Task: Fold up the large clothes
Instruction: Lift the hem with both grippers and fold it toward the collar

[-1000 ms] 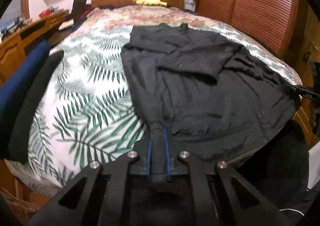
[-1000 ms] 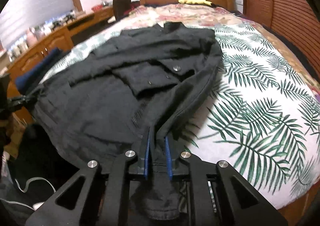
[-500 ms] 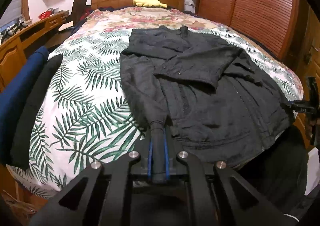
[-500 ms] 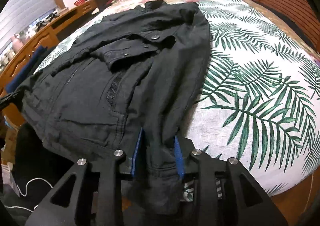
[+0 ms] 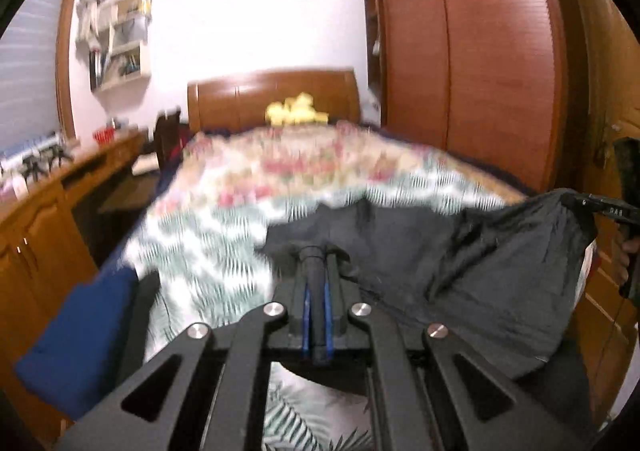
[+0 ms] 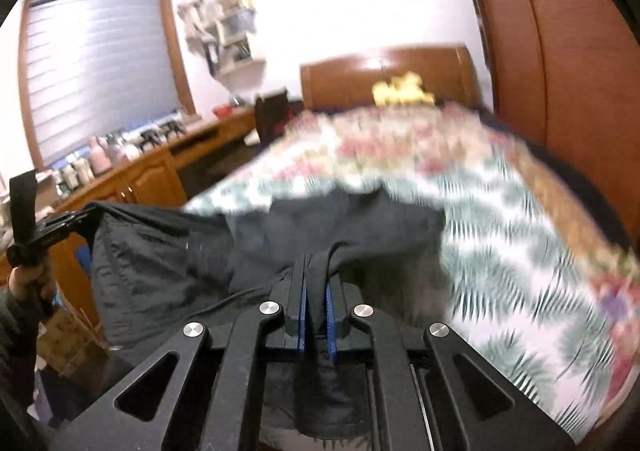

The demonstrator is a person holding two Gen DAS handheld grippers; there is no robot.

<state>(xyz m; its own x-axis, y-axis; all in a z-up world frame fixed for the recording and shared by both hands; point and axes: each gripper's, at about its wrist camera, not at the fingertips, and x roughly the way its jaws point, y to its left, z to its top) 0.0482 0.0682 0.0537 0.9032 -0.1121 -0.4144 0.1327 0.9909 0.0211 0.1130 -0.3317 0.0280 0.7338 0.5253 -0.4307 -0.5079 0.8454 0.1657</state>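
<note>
- Left hand-held gripper [image 5: 316, 271]: clenched on a bunched hem corner of the black jacket [image 5: 460, 263].
- Right hand-held gripper [image 6: 316, 283]: its jaws have just been closing and now pinch the other hem corner.
- Jacket: hem edge stretched between both grippers, raised above the bed [image 5: 224, 235]; collar end blurred on the bedspread.
- Open room: bedspread beyond the jacket up to the headboard [image 5: 276, 99].
- Limits: wardrobe [image 5: 480, 51] at one bedside, table [image 6: 160, 171] at the other.

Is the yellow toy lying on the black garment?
No, the yellow toy sits by the headboard, far beyond the garment.
</note>
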